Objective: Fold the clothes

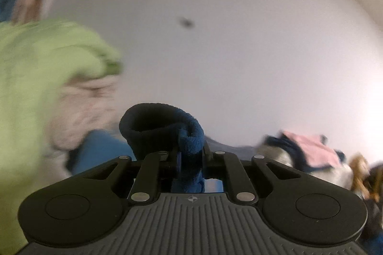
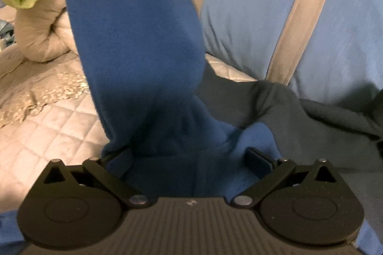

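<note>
A blue fleece garment [image 2: 134, 39] hangs in a long column through the right wrist view and bunches up low in the frame. My right gripper [image 2: 189, 156] is open, its fingers [image 2: 259, 161] spread wide, and the blue cloth fills the space between them. In the left wrist view, which is blurred, my left gripper [image 1: 190, 154] is shut on the garment's dark blue ribbed cuff [image 1: 155, 128]. The cuff curls up above the fingertips against a white wall [image 1: 239, 39].
A lime-green garment [image 1: 36, 75] lies on a rolled beige quilt [image 2: 40, 34], with the quilted bedspread [image 2: 47, 123] below. A blue pillow with beige stripes [image 2: 251, 15] and a dark garment [image 2: 311, 123] sit to the right. Mixed clothes [image 1: 311, 152] are piled at right.
</note>
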